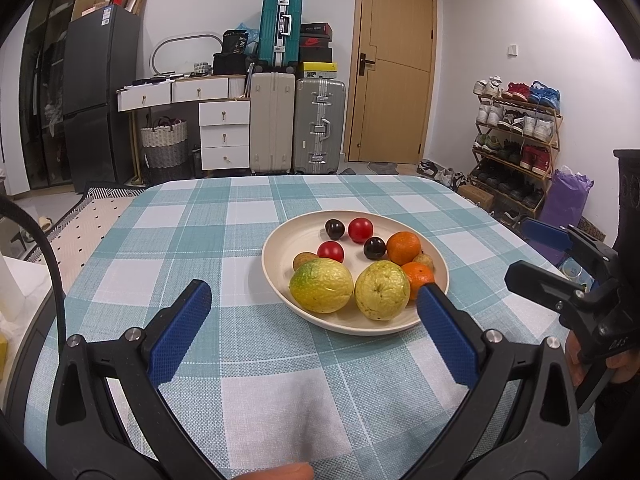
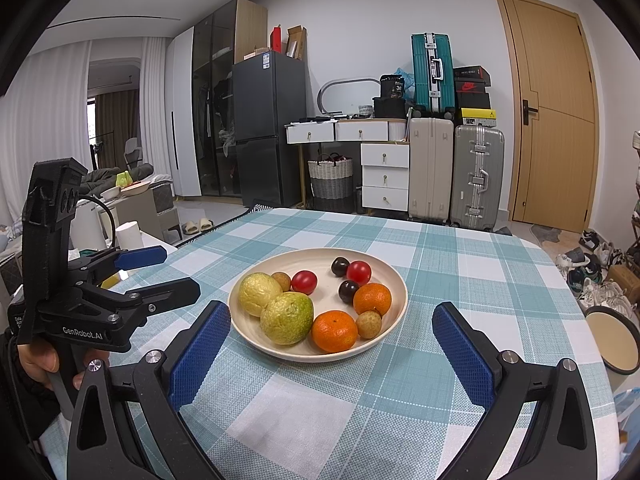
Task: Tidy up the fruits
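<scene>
Mixed fruits are piled in a cream plate [image 2: 390,280] at the middle of the checked counter [image 2: 460,264]: two guavas [image 2: 286,318], tangerines, tomatoes, dark plums. The left tool [image 1: 314,300] and right tool [image 2: 332,324] are held spread wide and empty just short of it. Round fruit could be nudged and rolled off by a careless reach.

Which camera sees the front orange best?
The right wrist view: the front orange sits whole near the plate's front rim. In the left wrist view that orange is half hidden behind a green-yellow fruit.
</scene>
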A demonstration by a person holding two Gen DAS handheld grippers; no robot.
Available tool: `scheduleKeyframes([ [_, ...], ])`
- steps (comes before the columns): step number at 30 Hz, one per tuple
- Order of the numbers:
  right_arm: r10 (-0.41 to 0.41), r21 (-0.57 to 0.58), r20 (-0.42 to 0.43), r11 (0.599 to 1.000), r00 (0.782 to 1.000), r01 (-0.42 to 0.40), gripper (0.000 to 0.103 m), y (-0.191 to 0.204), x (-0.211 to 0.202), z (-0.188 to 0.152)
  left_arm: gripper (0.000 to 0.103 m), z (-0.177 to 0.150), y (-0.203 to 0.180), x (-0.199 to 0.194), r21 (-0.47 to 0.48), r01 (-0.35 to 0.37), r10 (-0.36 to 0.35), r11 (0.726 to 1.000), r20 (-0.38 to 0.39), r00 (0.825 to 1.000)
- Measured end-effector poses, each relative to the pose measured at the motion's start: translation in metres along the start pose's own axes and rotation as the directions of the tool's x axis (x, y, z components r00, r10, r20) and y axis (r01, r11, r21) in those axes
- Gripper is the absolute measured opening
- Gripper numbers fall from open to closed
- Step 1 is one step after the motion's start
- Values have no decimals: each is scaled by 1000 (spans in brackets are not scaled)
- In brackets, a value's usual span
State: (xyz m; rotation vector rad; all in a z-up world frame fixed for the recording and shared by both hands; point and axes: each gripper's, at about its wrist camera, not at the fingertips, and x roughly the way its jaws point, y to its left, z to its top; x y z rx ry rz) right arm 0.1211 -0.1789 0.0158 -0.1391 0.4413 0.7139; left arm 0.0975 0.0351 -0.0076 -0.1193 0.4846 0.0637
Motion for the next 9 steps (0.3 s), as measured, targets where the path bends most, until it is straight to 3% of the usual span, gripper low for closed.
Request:
scheduleKeyframes([
  [9, 0, 0, -1, 1000, 1000, 0, 103, 0, 0, 0, 102, 3, -2, 2, -4, 0, 0, 1000, 11, 1000],
])
